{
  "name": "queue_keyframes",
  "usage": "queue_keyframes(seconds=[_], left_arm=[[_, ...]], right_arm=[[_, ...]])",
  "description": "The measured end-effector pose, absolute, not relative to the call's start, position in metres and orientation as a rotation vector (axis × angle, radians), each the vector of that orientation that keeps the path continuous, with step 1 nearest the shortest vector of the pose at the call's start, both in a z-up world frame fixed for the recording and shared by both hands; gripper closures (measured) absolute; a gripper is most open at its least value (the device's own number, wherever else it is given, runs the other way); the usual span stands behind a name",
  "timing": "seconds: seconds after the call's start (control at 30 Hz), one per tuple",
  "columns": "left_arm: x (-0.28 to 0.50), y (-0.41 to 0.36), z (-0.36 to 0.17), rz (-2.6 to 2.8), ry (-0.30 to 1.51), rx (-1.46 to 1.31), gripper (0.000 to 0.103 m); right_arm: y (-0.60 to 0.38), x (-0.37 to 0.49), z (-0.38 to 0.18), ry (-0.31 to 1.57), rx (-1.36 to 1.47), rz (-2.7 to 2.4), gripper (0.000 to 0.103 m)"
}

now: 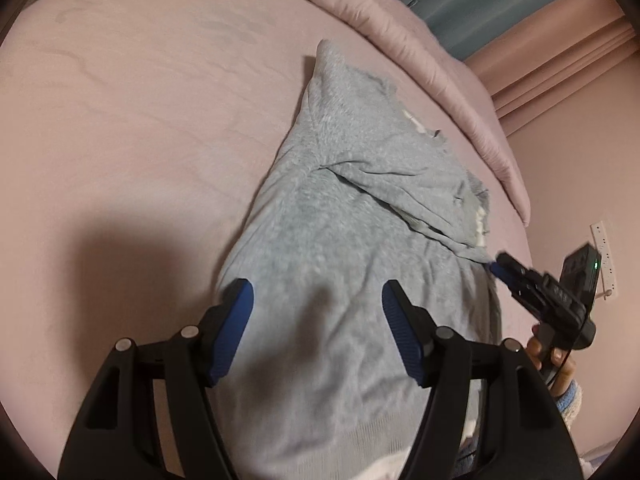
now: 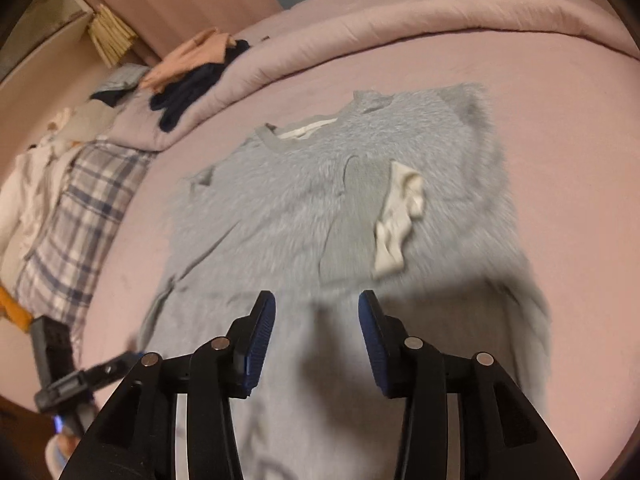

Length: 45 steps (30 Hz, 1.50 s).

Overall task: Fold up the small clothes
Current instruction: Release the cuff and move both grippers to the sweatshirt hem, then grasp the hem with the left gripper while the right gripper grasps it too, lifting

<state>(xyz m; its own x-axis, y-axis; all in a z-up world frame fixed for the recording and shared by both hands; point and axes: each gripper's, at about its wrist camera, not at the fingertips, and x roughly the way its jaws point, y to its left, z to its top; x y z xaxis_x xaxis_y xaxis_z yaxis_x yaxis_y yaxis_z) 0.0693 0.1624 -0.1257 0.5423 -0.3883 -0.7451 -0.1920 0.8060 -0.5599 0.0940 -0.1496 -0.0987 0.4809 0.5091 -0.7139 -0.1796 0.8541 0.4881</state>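
A grey sweater (image 2: pixel 320 208) lies spread on the pink bed (image 1: pixel 120 120) just ahead of both grippers, the left gripper (image 1: pixel 318 320) and right gripper (image 2: pixel 316 320) hanging above it with fingers spread and empty, apparently poised for the next fold.

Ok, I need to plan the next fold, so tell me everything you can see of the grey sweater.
The grey sweater is a fuzzy, soft-looking knit lying mostly flat on the pink bed sheet, neckline toward the rolled duvet. A white label shows inside the collar. One sleeve is folded in across the chest, its white cuff lying on the front. Neither gripper holds it; both hover over its lower part.
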Motion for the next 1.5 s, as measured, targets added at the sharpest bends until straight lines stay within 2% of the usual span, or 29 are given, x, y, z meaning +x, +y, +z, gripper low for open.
queue_keyframes(seconds=[0.1,0.23,0.37,0.73,1.07,1.2,1.3,1.4,1.5], left_arm=[[0.044,0.166,-0.119,-0.116,0.99,-0.658,0.031],[0.016,0.169,-0.118,-0.09,0.992,-0.665,0.03],[-0.006,0.171,-0.126,-0.083,0.998,-0.724,0.027],[-0.031,0.149,-0.152,-0.188,1.04,-0.89,0.027],[-0.029,0.139,-0.152,-0.202,1.035,-0.899,0.026],[-0.026,0.139,-0.155,-0.167,1.041,-0.894,0.037],[-0.026,0.137,-0.155,-0.16,1.041,-0.871,0.046],[-0.025,0.138,-0.159,-0.122,1.056,-0.858,0.062],[-0.028,0.146,-0.165,-0.106,1.054,-0.922,0.066]], right_arm=[[-0.169,0.064,-0.097,0.979,0.406,0.417,0.05],[-0.196,0.032,-0.102,1.0,0.48,0.382,0.049],[-0.221,0.003,-0.11,1.025,0.503,0.33,0.041],[-0.221,-0.034,-0.147,1.133,0.578,0.386,0.041],[-0.214,-0.036,-0.155,1.092,0.663,0.456,0.04],[-0.217,-0.04,-0.158,1.079,0.655,0.428,0.057],[-0.219,-0.045,-0.157,1.062,0.64,0.427,0.063],[-0.217,-0.048,-0.159,1.043,0.616,0.413,0.067],[-0.214,-0.049,-0.158,1.028,0.604,0.389,0.069]])
